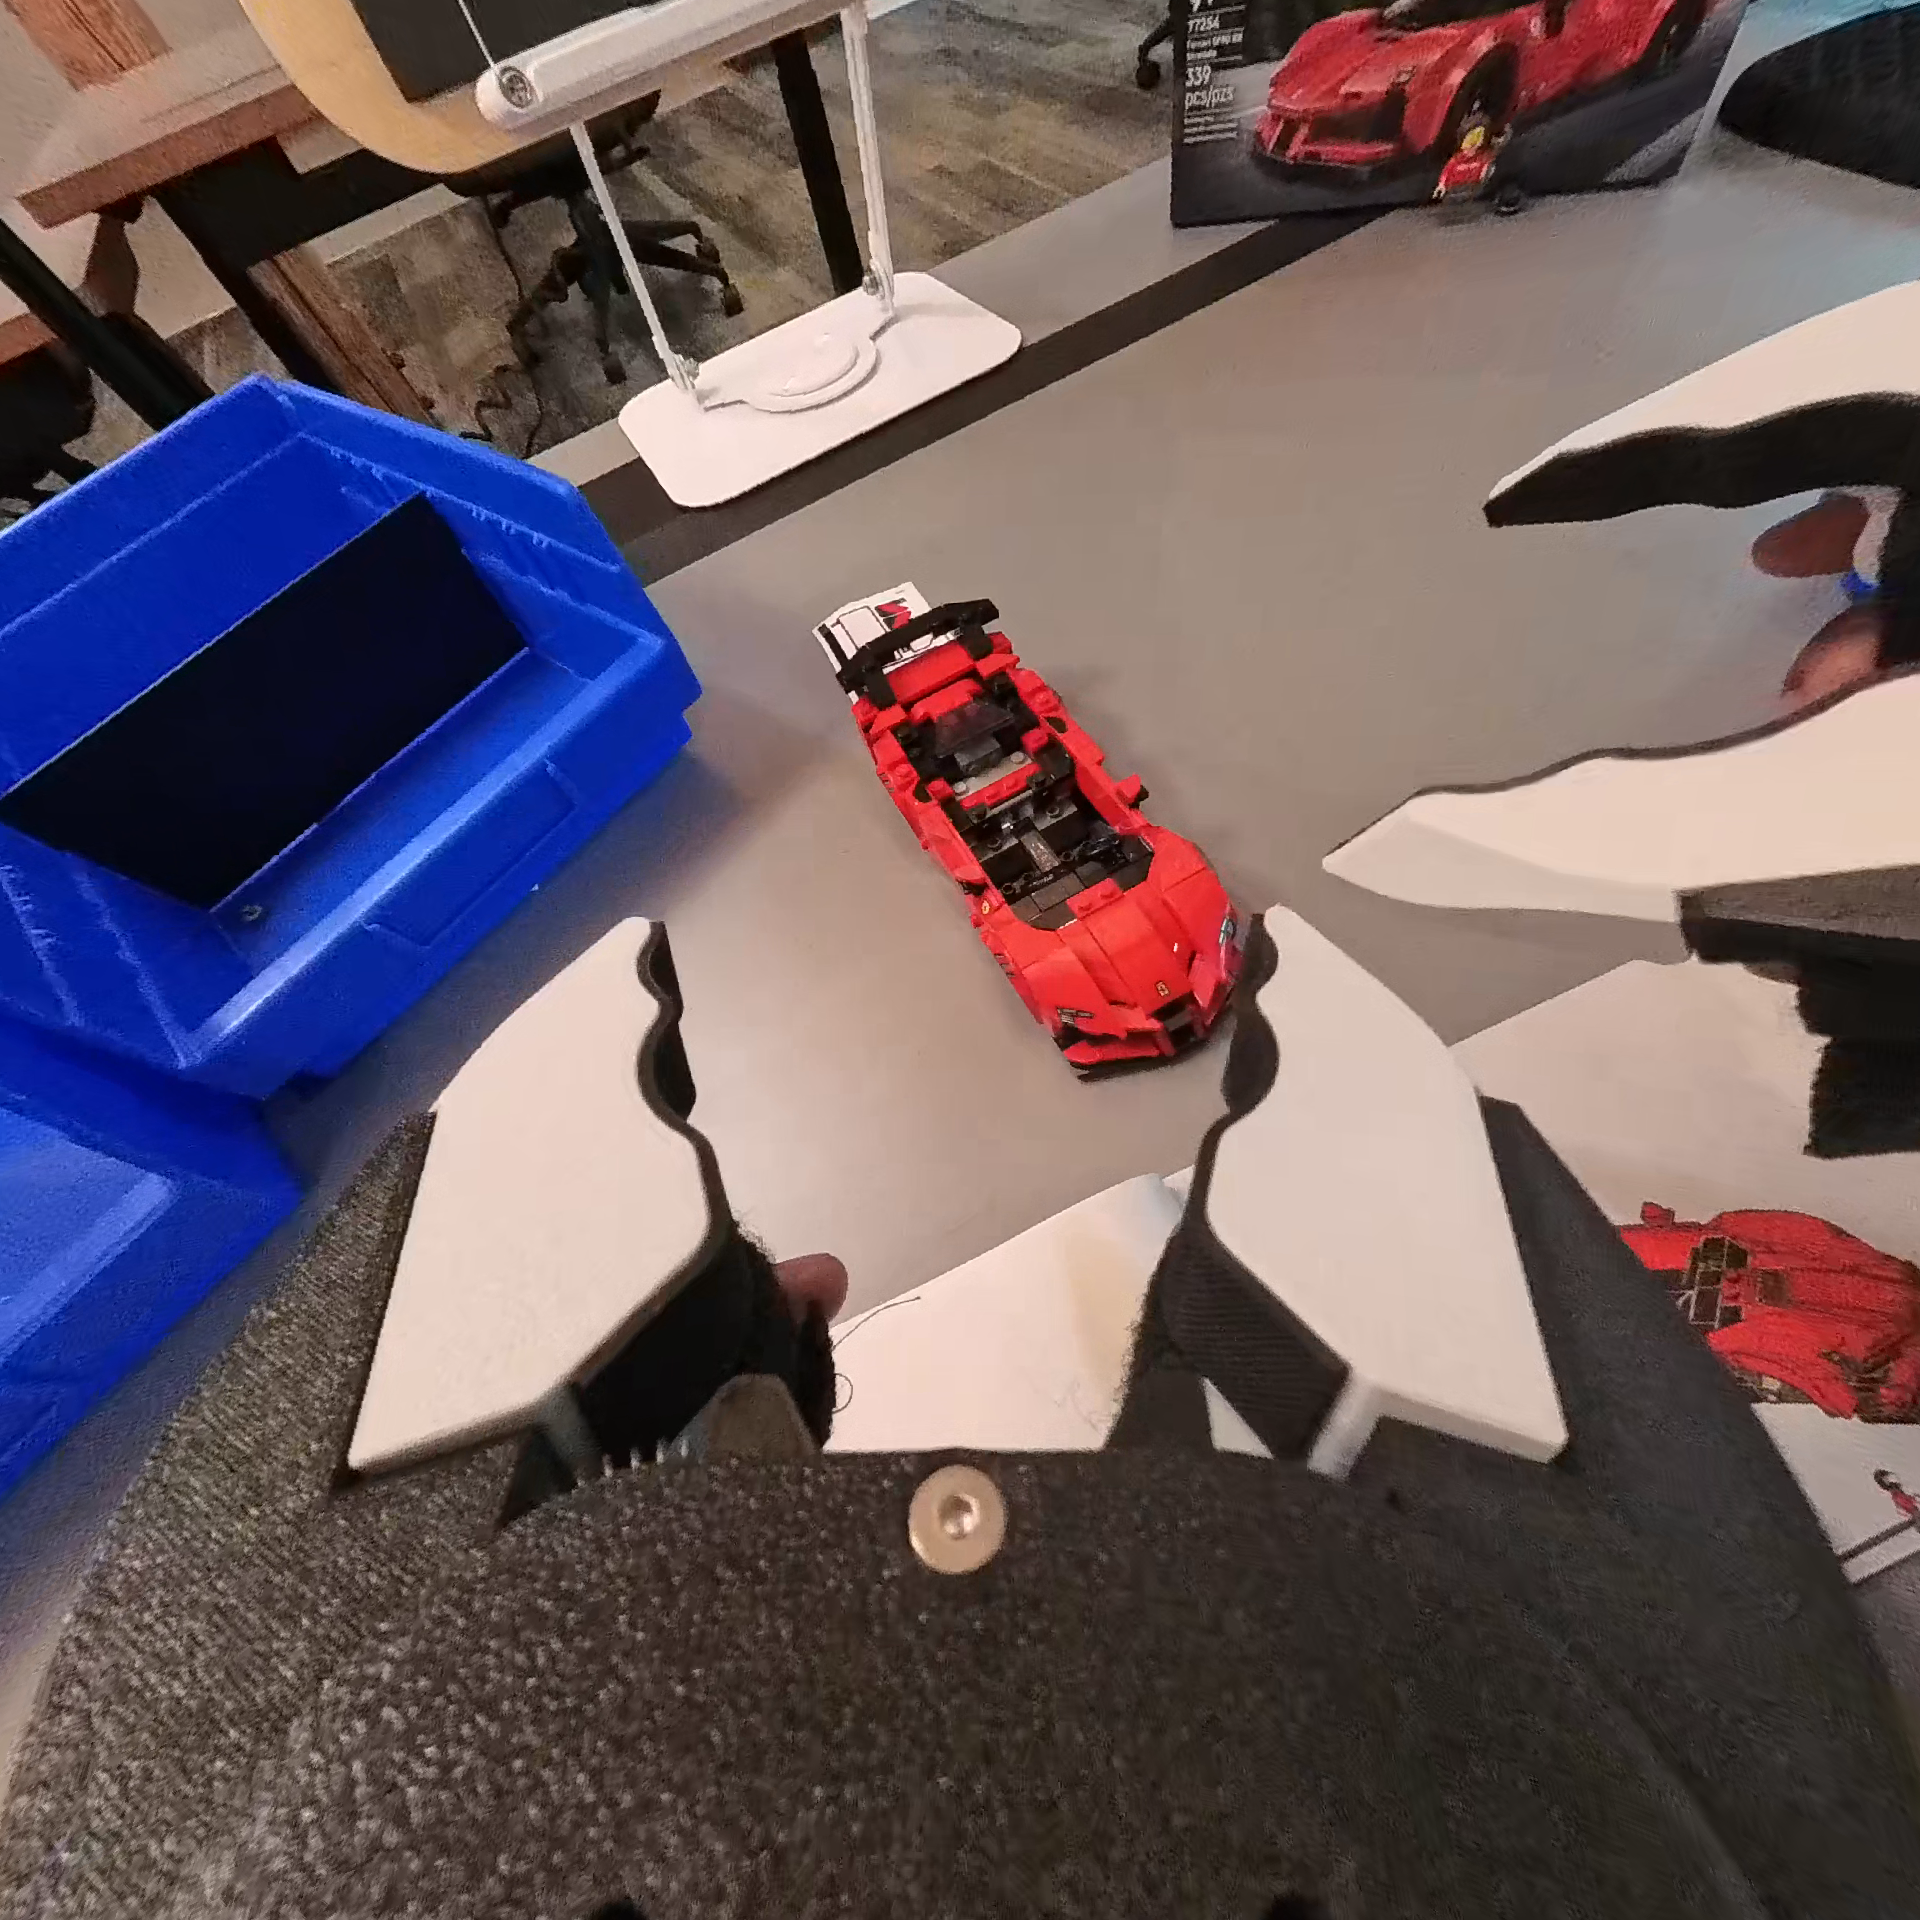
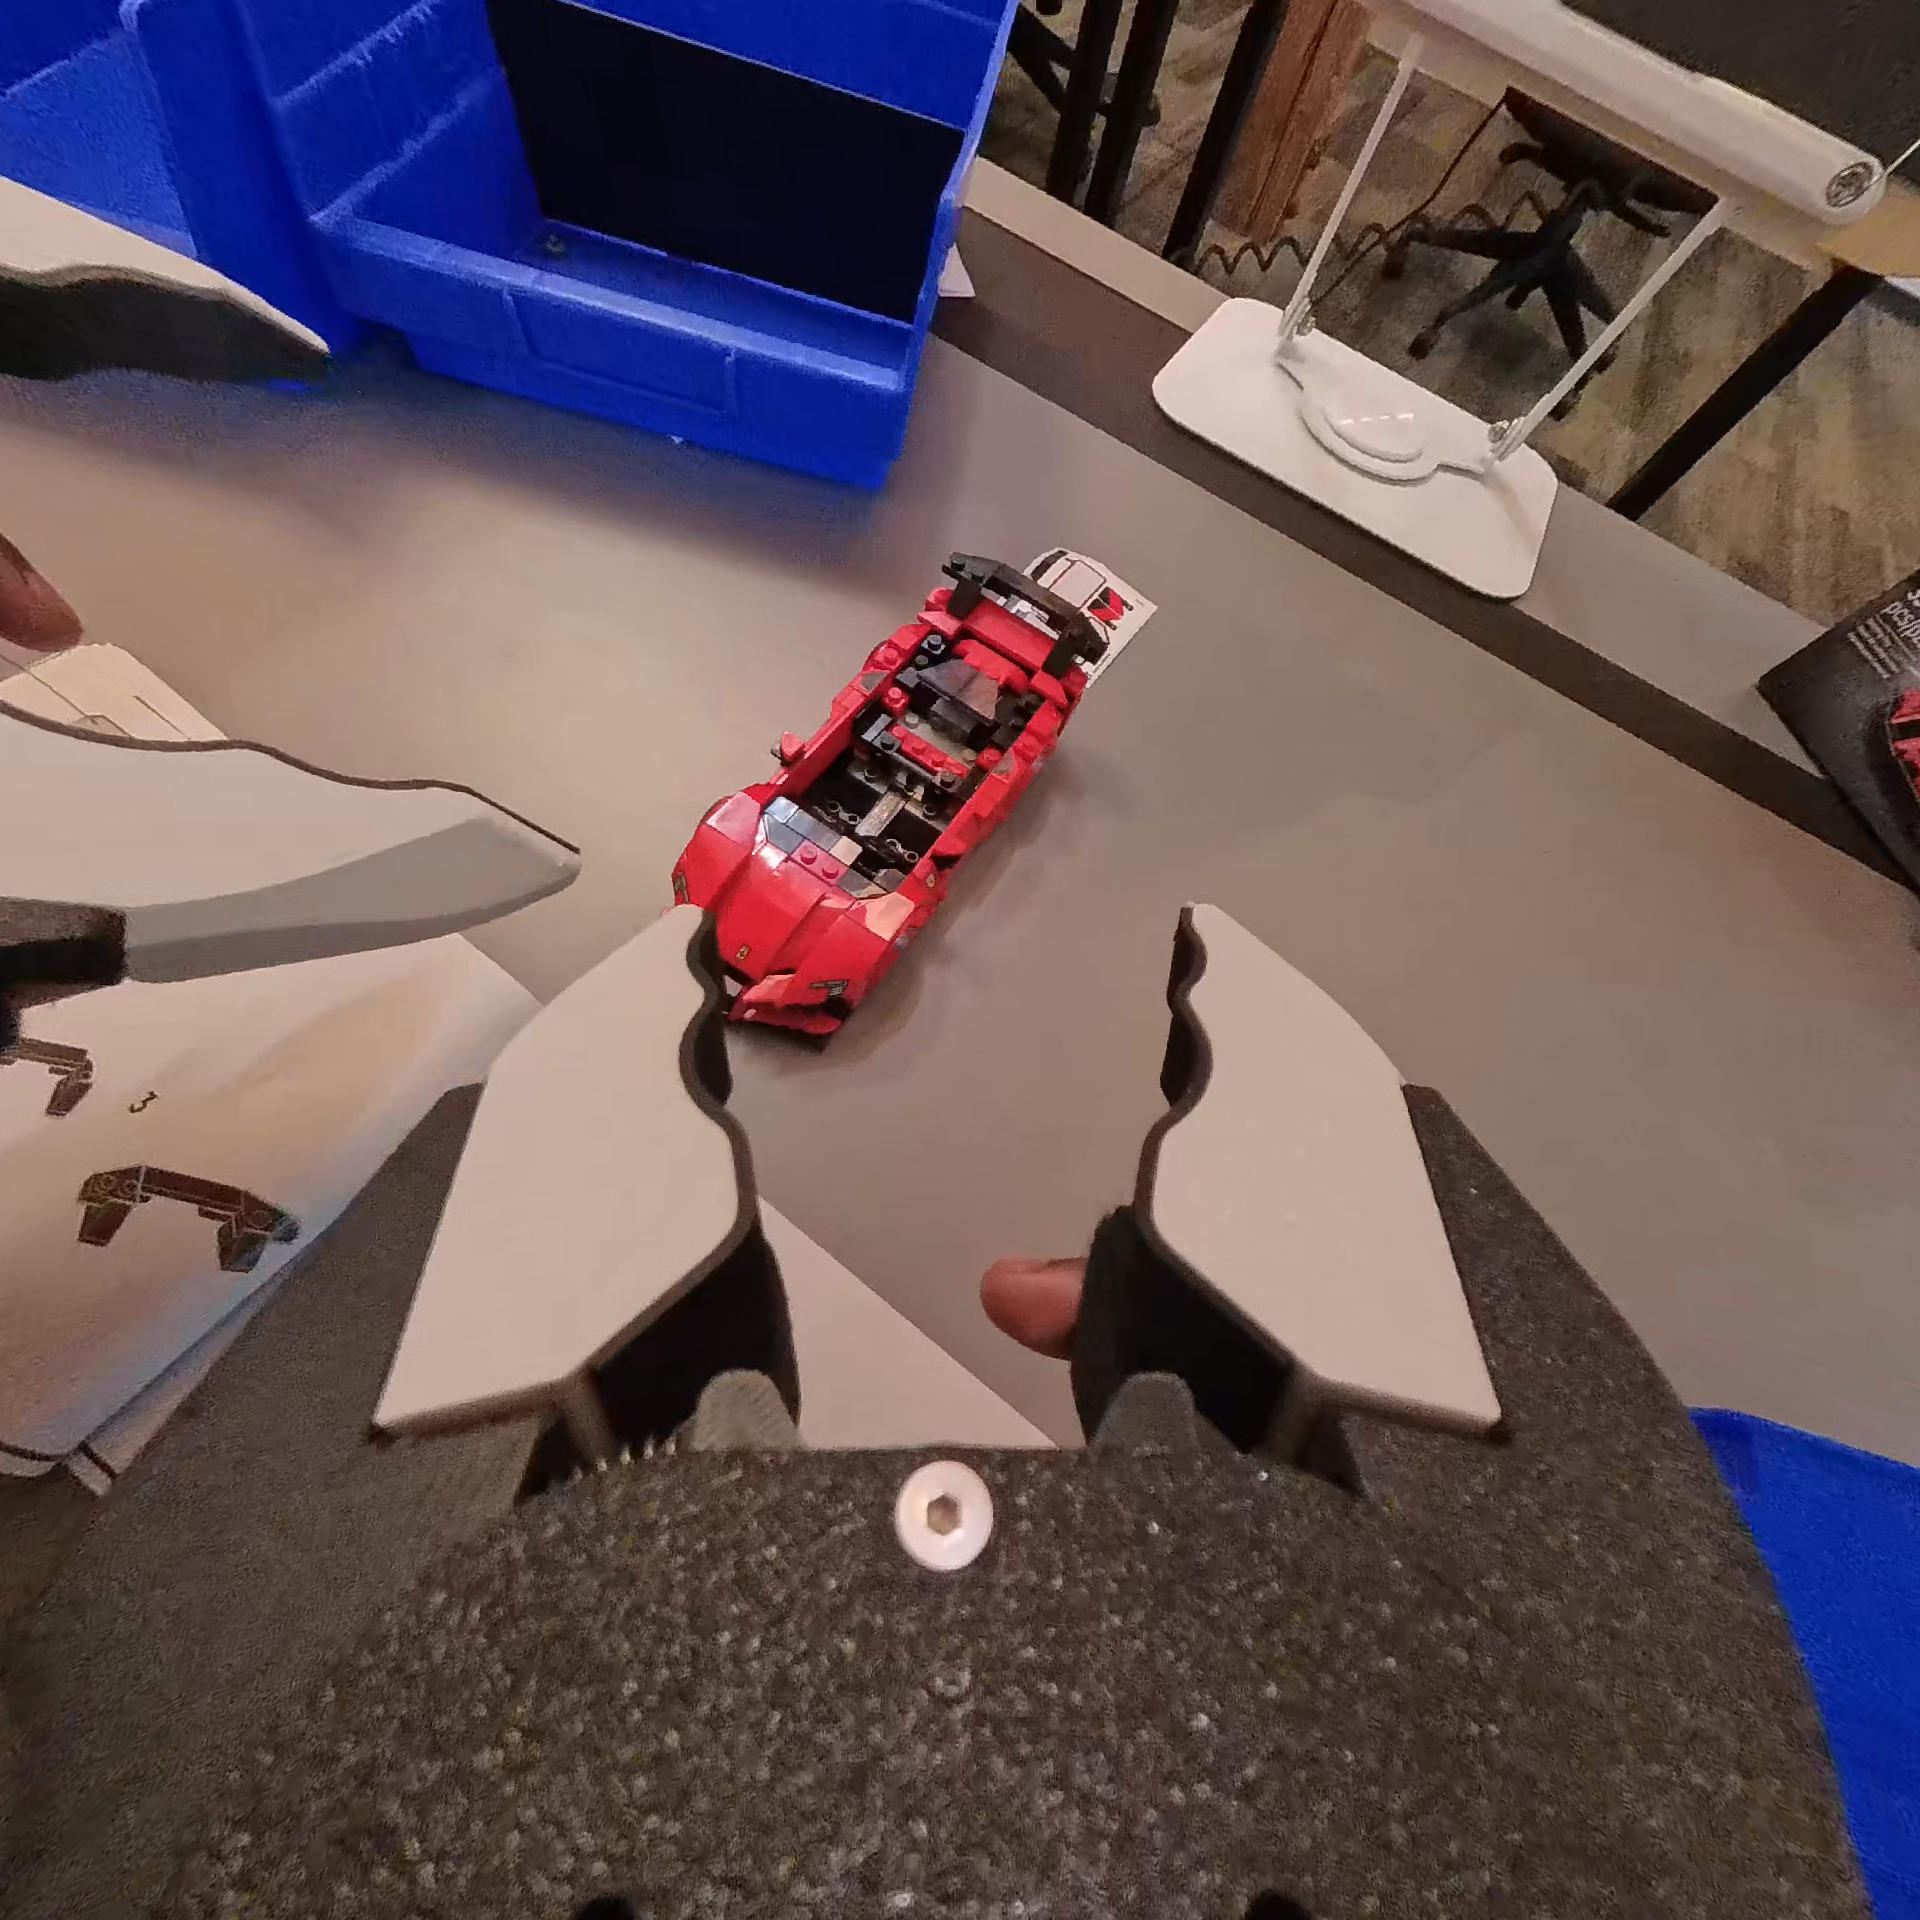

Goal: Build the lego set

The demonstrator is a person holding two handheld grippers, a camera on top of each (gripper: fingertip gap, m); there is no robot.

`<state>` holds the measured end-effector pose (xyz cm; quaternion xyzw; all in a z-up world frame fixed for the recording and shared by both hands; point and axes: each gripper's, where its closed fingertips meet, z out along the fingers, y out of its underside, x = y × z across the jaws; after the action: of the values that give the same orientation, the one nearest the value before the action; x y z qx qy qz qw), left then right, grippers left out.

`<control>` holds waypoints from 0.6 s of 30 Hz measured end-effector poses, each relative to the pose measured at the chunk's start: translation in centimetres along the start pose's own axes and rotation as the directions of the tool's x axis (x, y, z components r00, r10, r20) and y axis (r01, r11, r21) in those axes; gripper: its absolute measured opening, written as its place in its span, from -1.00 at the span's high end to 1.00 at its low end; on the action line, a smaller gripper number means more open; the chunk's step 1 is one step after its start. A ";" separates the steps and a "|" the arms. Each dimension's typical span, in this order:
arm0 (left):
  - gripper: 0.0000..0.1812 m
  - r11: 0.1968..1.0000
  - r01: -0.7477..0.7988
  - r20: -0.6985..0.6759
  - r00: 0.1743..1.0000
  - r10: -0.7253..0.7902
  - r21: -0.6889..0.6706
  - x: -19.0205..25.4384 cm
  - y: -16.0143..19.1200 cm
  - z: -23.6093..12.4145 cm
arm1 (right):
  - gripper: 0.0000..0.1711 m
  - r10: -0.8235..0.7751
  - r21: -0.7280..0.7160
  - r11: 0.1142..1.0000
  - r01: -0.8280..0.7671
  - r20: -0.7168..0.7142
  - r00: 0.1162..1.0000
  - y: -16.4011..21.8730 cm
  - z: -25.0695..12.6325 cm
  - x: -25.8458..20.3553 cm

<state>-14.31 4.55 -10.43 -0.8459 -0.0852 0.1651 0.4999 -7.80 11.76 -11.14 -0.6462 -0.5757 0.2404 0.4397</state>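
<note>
A partly built red and black lego car (image 1: 1039,842) lies on the grey table (image 1: 1299,582), open on top, nose toward me. It also shows in the right wrist view (image 2: 883,800). A small white sticker sheet (image 1: 868,623) lies under its rear wing. My left gripper (image 1: 961,935) is open and empty, just short of the car's nose. My right gripper (image 2: 940,920) is open and empty, its left finger (image 2: 613,1122) in front of the car's nose. The right gripper also shows at the right of the left wrist view (image 1: 1434,675), open. The left gripper shows at the left of the right wrist view (image 2: 436,603).
Blue storage bins (image 1: 281,727) stand left of the car, also in the right wrist view (image 2: 623,208). A white lamp base (image 1: 831,384) stands at the table's far edge. The set's box (image 1: 1444,104) stands far right. The open instruction booklet (image 2: 187,1164) lies near me.
</note>
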 end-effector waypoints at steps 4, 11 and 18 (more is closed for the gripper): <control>-0.12 1.000 0.003 -0.003 1.000 -0.003 0.006 0.0 -0.1 -0.1 | 0.05 -0.003 0.001 1.000 0.003 -0.001 1.000 0.0 -0.1 -0.1; -0.11 1.000 -0.008 -0.010 1.000 0.008 -0.007 0.4 -0.2 -1.3 | 0.05 0.011 0.007 1.000 -0.011 -0.007 1.000 -0.1 -1.2 -0.2; -0.08 0.999 0.036 -0.026 0.999 -0.036 0.011 0.9 -0.5 -5.6 | 0.07 0.045 0.030 0.999 -0.045 0.002 0.999 1.4 -5.9 -0.3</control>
<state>-11.46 0.52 -7.70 -0.8435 -0.0929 0.1454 0.5087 -2.31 9.80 -9.47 -0.6521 -0.5576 0.2594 0.4433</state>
